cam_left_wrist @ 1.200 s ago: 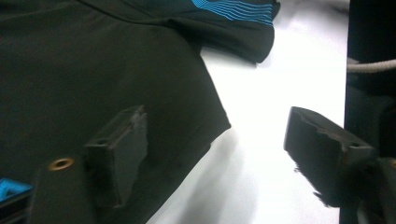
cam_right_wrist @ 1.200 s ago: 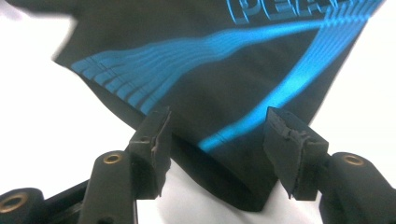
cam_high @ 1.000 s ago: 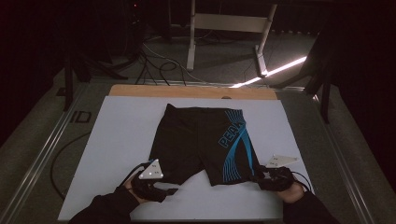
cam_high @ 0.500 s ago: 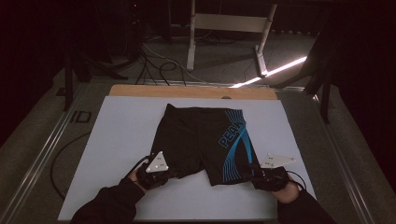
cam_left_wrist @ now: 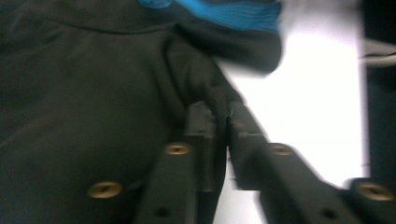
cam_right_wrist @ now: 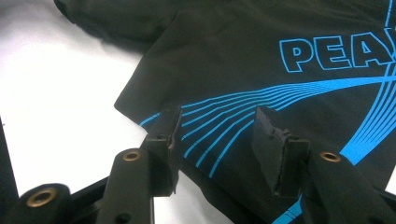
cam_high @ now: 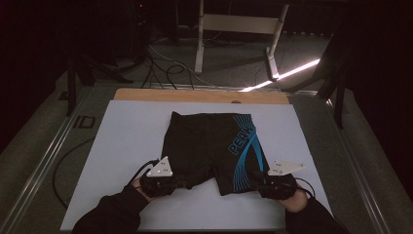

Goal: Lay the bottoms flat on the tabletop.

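Black shorts [cam_high: 209,146] with blue stripes and "PEAK" lettering lie flat on the white table cover [cam_high: 126,141], waistband far, legs toward me. My left gripper [cam_high: 186,182] is at the left leg's hem. In the left gripper view, a fold of the black fabric [cam_left_wrist: 93,93] is pinched between the pads of that gripper [cam_left_wrist: 223,116], whose jaws have just been opening a little. My right gripper [cam_high: 257,184] sits at the right leg's hem. It [cam_right_wrist: 215,126] stands open, its jaws on either side of the striped hem [cam_right_wrist: 280,56], pads apart from the cloth.
A wooden strip [cam_high: 195,95] borders the table's far edge. Metal rails [cam_high: 44,165] run along both sides. On the dark floor beyond are a white frame [cam_high: 238,24], cables [cam_high: 160,68] and a bright light strip [cam_high: 287,75]. Bare white cover surrounds the shorts.
The left gripper has edged in to the left leg's hem and its jaws have closed on the fabric. The right gripper has shifted slightly left toward the right leg.
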A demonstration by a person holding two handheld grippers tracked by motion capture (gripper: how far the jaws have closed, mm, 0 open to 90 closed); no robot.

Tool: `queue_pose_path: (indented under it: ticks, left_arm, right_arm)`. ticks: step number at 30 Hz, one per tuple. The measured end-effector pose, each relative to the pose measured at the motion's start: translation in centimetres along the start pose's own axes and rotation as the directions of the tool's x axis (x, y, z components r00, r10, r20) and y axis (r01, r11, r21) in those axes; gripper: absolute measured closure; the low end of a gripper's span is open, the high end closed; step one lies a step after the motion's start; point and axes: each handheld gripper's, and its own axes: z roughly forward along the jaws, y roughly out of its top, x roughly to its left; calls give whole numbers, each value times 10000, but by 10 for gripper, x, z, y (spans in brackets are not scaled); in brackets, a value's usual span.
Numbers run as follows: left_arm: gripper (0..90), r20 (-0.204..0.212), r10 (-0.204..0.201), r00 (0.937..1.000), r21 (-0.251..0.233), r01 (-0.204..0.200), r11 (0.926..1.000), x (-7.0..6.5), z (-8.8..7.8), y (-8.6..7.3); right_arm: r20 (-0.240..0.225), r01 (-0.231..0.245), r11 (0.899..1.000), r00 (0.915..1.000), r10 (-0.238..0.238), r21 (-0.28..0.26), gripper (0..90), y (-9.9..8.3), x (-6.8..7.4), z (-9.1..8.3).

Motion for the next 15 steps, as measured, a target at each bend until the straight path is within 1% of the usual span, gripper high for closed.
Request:
queue_pose_path:
  ticks: [1, 3, 5, 6, 7, 8, 9, 10, 11, 12, 13, 14, 15]
  left_arm:
    - [750, 38, -64, 10000, 40, 64, 10000, 1, 0, -3]
    - [624, -390, -152, 9991, 77, 155, 9999, 3, -6, -8]
    - [551, -632, -398, 9972, -43, 396, 9992, 6, -15, -12]
    - [506, -632, -398, 9972, -43, 396, 9992, 6, -15, -12]
    - [506, -778, -508, 9957, 16, 511, 9987, 5, -23, -17]
    - [460, -834, -546, 9950, 41, 552, 9985, 4, -25, -19]
    - [450, -847, -585, 9947, 129, 598, 9981, 3, -27, -22]
    - [444, -878, -600, 9943, 198, 620, 9979, 1, -29, -26]
    - [425, -938, -556, 9940, 419, 597, 9973, -1, -30, -30]
    - [420, -1165, -420, 9923, 678, 502, 9964, -3, -31, -34]
    - [399, -1261, -430, 9911, 765, 529, 9957, -3, -31, -36]
    - [397, -1330, -578, 9894, 829, 692, 9942, -3, -31, -39]
    - [396, -1407, -594, 9883, 891, 724, 9934, -3, -30, -41]
  right_arm:
    - [-9, -43, 10000, 10000, 43, -18, 524, 0, 0, 0]
    - [-10, -74, 10000, 10000, 74, -15, 520, 0, 0, 0]
    - [-106, -130, 9999, 9999, 129, -56, 511, -1, 0, 0]
    - [-106, -130, 9999, 9999, 129, -56, 511, -1, 0, 0]
    - [-62, -75, 10000, 10000, 74, -48, 509, -1, 1, 1]
    - [-117, -88, 9999, 9999, 87, -51, 504, 0, 1, 2]
    - [-167, -107, 9999, 9998, 106, -31, 504, 0, 2, 2]
    - [-171, -45, 10000, 9998, 44, -32, 503, 0, 2, 2]
    - [-202, -75, 10000, 9998, 75, -3, 501, 0, 3, 2]
    - [-206, -64, 10000, 9998, 64, -24, 499, 0, 3, 2]
    - [-147, -50, 10000, 9999, 49, -44, 498, 0, 3, 2]
    - [-139, -52, 10000, 9999, 52, -45, 494, 0, 3, 2]
    - [-149, -75, 9999, 9999, 74, -68, 490, 0, 3, 2]
